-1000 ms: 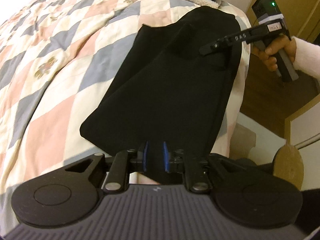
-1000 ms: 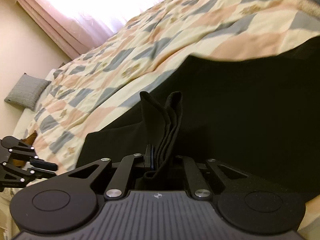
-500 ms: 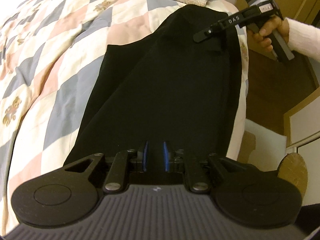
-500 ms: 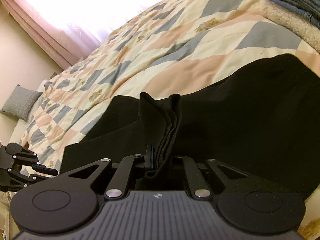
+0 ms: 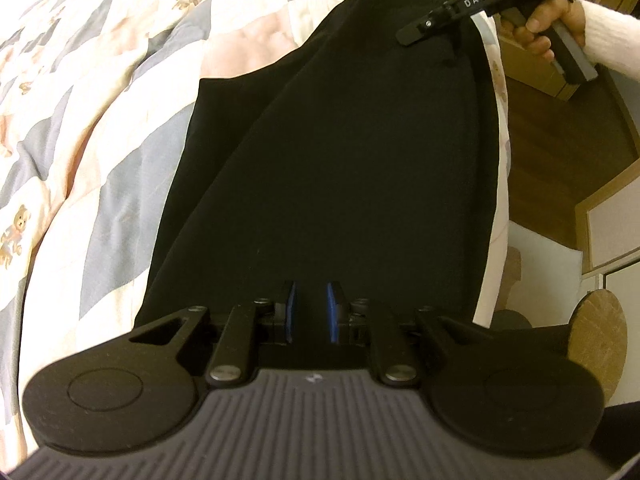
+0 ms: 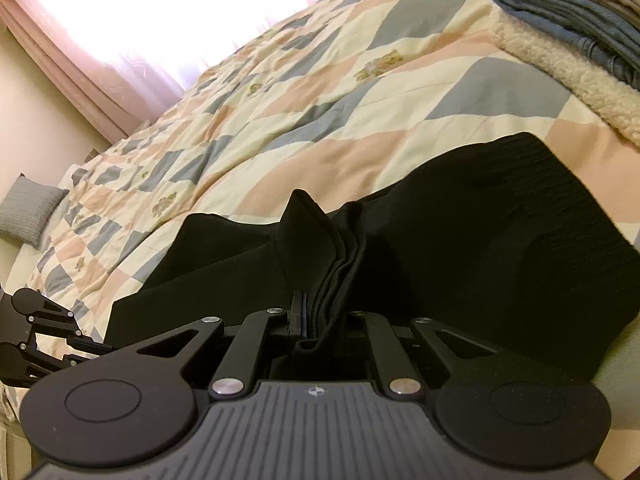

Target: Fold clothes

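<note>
From my left wrist camera, the left claw (image 5: 311, 306) has its two blue-padded fingers (image 5: 331, 304) apart with a clear gap between them, though whether any cloth sits in that gap I cannot tell. Straight ahead of it the black garment (image 5: 340, 152) stretches away along the edge of the bed, a long, smooth, matte panel, wider near the claw and narrowing toward its far end, with a second layer showing as a step along its left side. Far ahead and to the right, the right claw (image 5: 452, 20) meets the garment's far end, held by a hand (image 5: 550, 24) in a white sleeve.

From my right wrist camera, the right claw (image 6: 320, 316) is clamped on a bunched fold of the black garment (image 6: 460, 240); several stacked edges stand up between the fingers. The rest spreads dark and flat on the patchwork quilt (image 6: 320, 80). Ahead to the right lie folded blue clothes (image 6: 560, 20) on a fleecy cream layer (image 6: 560, 92).
</note>
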### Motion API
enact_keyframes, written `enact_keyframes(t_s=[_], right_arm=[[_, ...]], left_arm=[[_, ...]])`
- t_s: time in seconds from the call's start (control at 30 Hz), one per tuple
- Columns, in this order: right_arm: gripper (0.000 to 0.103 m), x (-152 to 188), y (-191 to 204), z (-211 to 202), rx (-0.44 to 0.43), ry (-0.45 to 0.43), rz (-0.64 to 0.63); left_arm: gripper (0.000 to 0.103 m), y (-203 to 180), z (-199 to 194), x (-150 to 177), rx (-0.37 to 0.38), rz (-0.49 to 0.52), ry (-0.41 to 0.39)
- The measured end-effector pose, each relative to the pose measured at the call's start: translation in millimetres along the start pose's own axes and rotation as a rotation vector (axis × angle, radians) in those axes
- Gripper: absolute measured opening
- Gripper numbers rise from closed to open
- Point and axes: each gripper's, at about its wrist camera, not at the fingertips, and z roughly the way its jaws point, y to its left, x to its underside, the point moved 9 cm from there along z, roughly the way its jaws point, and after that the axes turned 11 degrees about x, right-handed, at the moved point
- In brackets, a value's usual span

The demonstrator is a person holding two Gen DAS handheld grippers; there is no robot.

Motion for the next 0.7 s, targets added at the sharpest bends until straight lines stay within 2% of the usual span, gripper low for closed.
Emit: enact_keyframes(t_s=[0.3, 0.5, 0.7], right_arm=[[0.007, -17, -38, -7, 0.036, -0.026, -0.003], [0.007, -35, -71, -15, 0.073, -0.060, 0.011], [0.007, -45, -84, -16, 0.082, -0.060, -0.014]], left_arm=[[0.013, 4, 6, 3, -0.017, -0.015, 0.011], [0.014, -2, 19, -8, -0.008, -0.019, 0.012], [0.014, -6, 22, -17, -0.003, -0.013, 0.012]])
